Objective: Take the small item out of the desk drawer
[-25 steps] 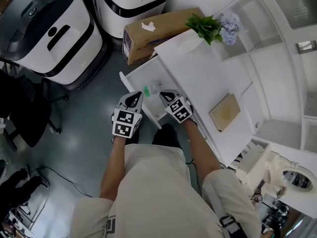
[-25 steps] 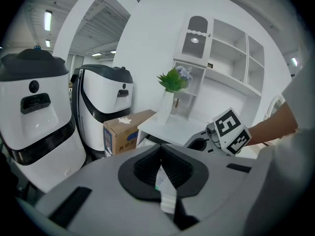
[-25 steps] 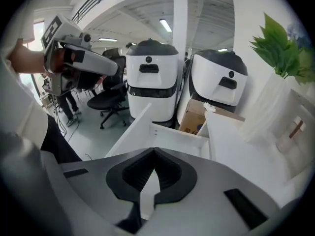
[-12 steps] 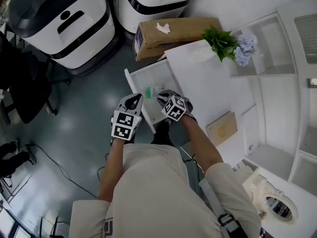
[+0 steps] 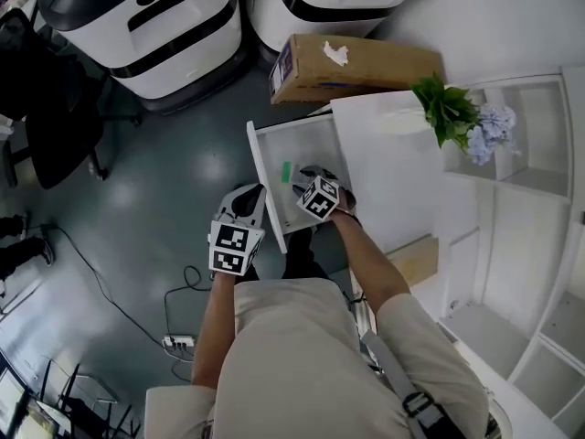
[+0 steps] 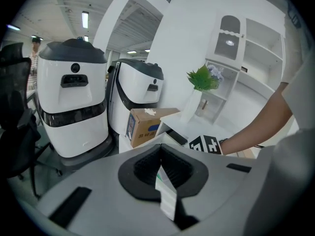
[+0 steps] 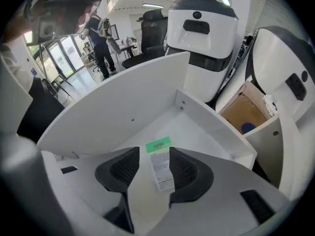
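The white desk drawer [image 5: 264, 183] stands pulled out. On its floor lies the small item, a white box with a green end [image 5: 286, 172]. My right gripper [image 5: 307, 176] reaches steeply down into the drawer. In the right gripper view its jaws [image 7: 153, 157] have just been opening. The box [image 7: 161, 170] lies in the gap beyond them, and the pads do not press on it. My left gripper [image 5: 249, 194] hangs outside the drawer's front panel. Its pads [image 6: 147, 165] meet at the tips, and a thin white strip shows in the slit behind them.
The white desk top [image 5: 384, 172] carries a potted plant [image 5: 448, 108] with pale flowers. Behind the drawer sit a cardboard box [image 5: 361, 67] and two large white machines [image 5: 155, 26]. At left stands a black chair [image 5: 55, 90]. A cable and power strip [image 5: 178, 341] lie on the floor.
My right gripper has sunk from the drawer's front edge down into the drawer, over the box. The left gripper has dropped slightly beside the front panel. The head view has shifted.
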Demonstrator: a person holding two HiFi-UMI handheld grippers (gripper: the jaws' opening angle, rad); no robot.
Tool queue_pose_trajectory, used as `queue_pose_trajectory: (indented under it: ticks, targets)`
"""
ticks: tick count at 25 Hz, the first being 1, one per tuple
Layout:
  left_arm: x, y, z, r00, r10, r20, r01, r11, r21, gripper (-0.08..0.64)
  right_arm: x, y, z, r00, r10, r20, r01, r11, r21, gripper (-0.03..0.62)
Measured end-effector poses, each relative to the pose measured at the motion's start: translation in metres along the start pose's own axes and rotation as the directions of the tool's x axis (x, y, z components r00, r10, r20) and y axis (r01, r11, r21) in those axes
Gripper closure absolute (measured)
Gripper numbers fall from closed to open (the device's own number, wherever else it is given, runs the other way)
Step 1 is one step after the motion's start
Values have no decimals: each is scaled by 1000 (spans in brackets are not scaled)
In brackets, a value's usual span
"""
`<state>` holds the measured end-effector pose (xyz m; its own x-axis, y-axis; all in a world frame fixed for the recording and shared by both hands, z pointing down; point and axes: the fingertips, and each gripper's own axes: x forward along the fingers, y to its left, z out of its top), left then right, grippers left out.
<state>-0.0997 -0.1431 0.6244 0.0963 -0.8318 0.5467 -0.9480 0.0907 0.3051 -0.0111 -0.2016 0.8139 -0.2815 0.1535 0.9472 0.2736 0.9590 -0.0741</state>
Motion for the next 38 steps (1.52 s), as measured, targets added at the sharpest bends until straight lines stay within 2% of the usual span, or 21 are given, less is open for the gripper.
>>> queue_pose_trajectory:
  ticks: [5,8,11,15,21,31,35,38]
  targets:
    - [-5,19,-11,998,65,6,-64,995,-76,543,39,-3,-8,998,21,-61,-30,989,-144,311]
    - [-14,33,-14,995,96,8,-95,992,-85,543,61,-5,-16,994,17,-105,-39,976,-214,260]
    - [-21,43,-20,991,132,8,-131,987,-93,543,77,-9,-27,989,14,-150,-53,964,-259,246]
    - [-28,48,-31,987,160,2,-159,981,-108,543,87,-18,-38,984,-2,-176,-48,959,-280,235]
    - [-33,57,-48,985,172,-22,-174,976,-128,543,103,-20,-51,969,22,-245,-95,953,-288,215]
    - [-34,65,-63,985,169,-37,-173,975,-142,543,106,-26,-50,971,24,-236,-82,967,-242,223]
    - [-33,65,-63,987,157,-36,-161,977,-142,543,103,-27,-42,982,19,-190,-36,995,-89,227]
    - [-31,67,-60,989,144,-31,-147,980,-136,543,99,-27,-35,985,-1,-174,-1,1000,-11,227]
